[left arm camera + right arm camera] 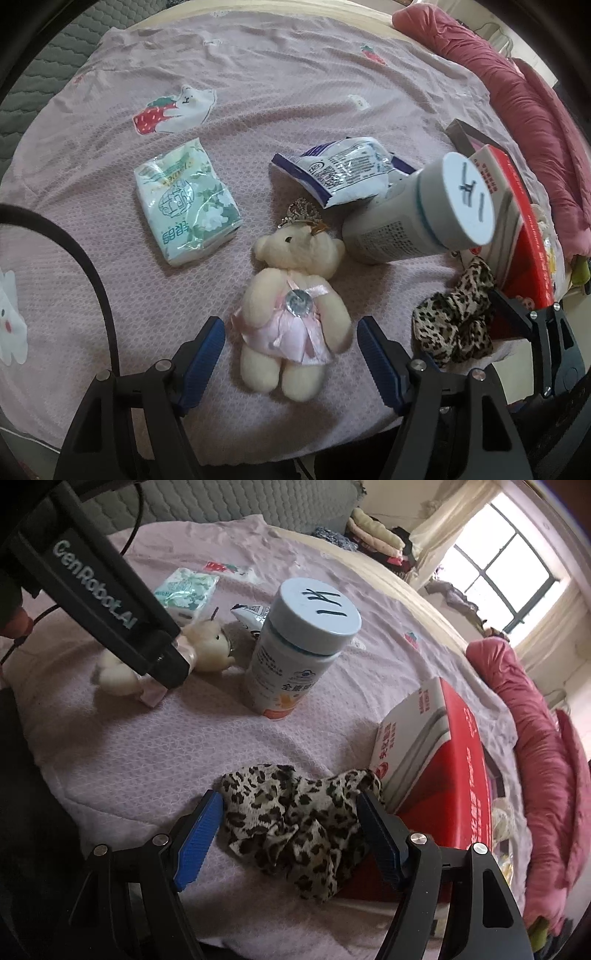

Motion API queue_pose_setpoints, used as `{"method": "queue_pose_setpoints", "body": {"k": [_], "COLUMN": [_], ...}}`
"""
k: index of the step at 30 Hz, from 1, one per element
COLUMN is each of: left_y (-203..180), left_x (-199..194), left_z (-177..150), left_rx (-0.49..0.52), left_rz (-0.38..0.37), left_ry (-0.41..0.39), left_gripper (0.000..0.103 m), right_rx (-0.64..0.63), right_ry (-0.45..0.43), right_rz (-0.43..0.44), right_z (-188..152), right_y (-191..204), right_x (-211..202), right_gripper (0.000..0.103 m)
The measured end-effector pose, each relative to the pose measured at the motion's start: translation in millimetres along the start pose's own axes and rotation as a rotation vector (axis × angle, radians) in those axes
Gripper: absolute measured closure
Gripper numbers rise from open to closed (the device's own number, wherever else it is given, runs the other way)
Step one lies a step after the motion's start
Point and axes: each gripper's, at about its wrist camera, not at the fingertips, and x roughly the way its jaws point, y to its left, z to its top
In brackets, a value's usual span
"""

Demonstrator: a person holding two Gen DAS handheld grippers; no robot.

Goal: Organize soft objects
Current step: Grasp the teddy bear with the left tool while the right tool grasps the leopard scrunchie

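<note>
Teddy bear (291, 314) lies between open left gripper (290, 360) fingers.

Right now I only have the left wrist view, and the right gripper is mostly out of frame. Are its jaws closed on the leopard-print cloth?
Observer: No. The right gripper is open, with one jaw on each side of the leopard-print cloth.
Operator: Is the cloth clear of the red box?
Observer: It looks not. Its far end appears to lie against the near corner of the red box.
Operator: The bottle looks tipped to me.
Observer: The bottle stands upright on the sheet, lid up.
</note>
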Motion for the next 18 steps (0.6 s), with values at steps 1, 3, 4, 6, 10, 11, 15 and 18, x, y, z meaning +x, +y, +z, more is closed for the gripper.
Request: {"method": "queue_pose_setpoints", "body": {"k": [1, 3, 4, 6, 10, 11, 15, 18], "left_y": [1, 2, 2, 3, 2, 2, 0, -1], "left_x": [3, 9, 11, 15, 21, 22, 28, 33], "left_z": [0, 1, 2, 2, 3, 3, 7, 10], "left_rx": [-0.002, -0.009, -0.012, -0.016, -0.011, -0.010, -0.013, -0.019], "left_rz": [0.004, 0.006, 0.006, 0.006, 0.007, 0.009, 0.020, 0.027], "left_ry": [0.002, 0.011, 0.013, 0.019, 0.025, 0.024, 0.024, 0.024], "left_gripper": [0.029, 0.029, 0.029, 0.029, 0.029, 0.029, 0.029, 0.029], "right_rx": [-0.012, -0.046, -0.060, -0.088, -0.126, -0.132, -0.140, -0.104], "right_ry": [0.003, 0.011, 0.013, 0.022, 0.021, 0.024, 0.051, 0.051], "right_rz": [-0.010, -0.045, -0.056, -0.076, -0.096, -0.103, -0.111, -0.088], "right_z": [1, 1, 2, 2, 3, 3, 6, 9], "right_y": [2, 4, 5, 6, 5, 3, -7, -18], "right_x": [2, 8, 10, 16, 22, 23, 32, 32], "right_gripper": [0.027, 0.027, 0.027, 0.027, 0.040, 0.047, 0.072, 0.086]}}
